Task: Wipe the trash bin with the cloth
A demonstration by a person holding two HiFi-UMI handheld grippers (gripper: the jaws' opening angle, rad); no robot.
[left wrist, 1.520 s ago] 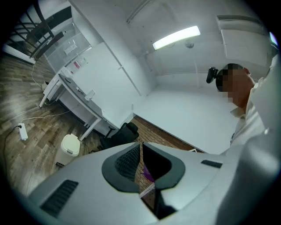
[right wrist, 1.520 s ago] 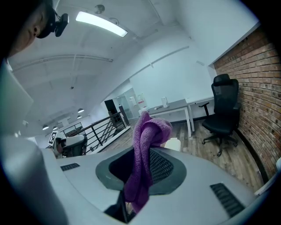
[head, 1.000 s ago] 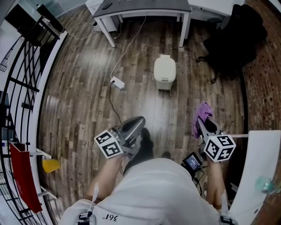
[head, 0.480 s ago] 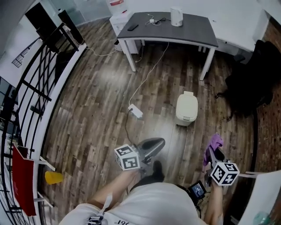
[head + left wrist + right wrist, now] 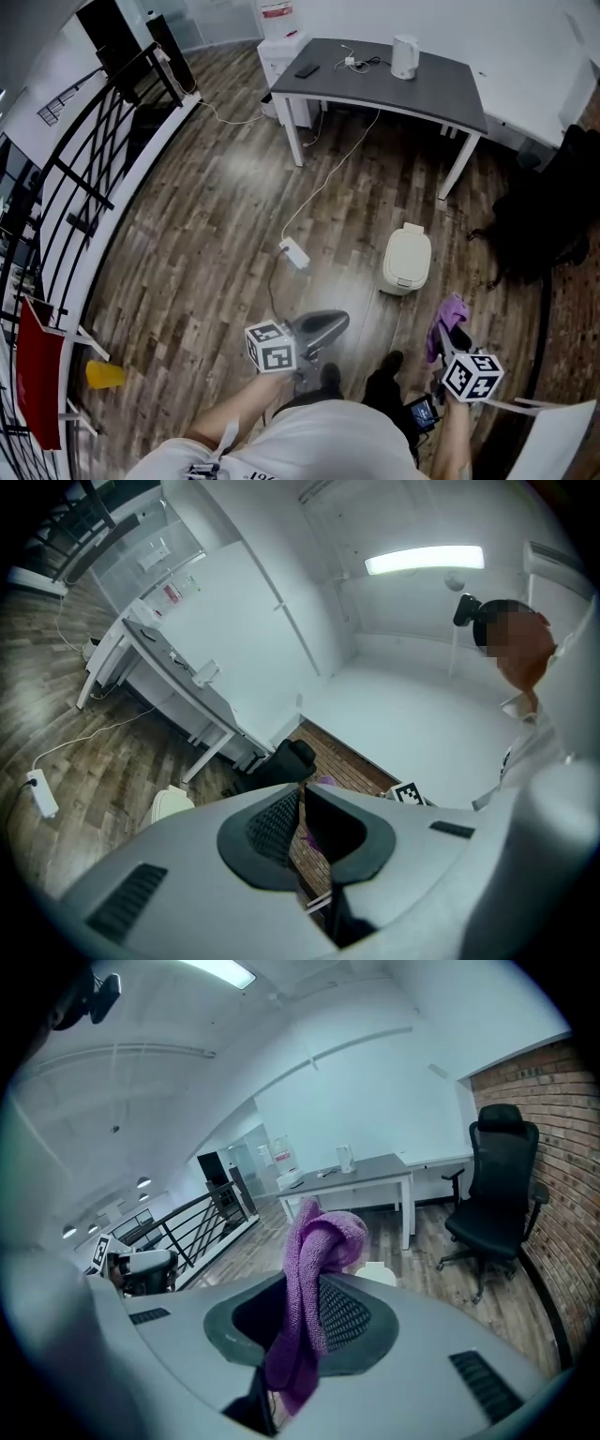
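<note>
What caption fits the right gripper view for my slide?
The right gripper clamps a purple cloth, with the bin ahead.

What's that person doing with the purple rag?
A person is standing on the wooden floor with a gripper in each hand. The right gripper is shut on a purple cloth, which hangs from its jaws. The left gripper is shut and holds nothing. A small cream trash bin stands on the floor ahead of them. The cloth is not touching it, so no wiping has begun yet.
</note>
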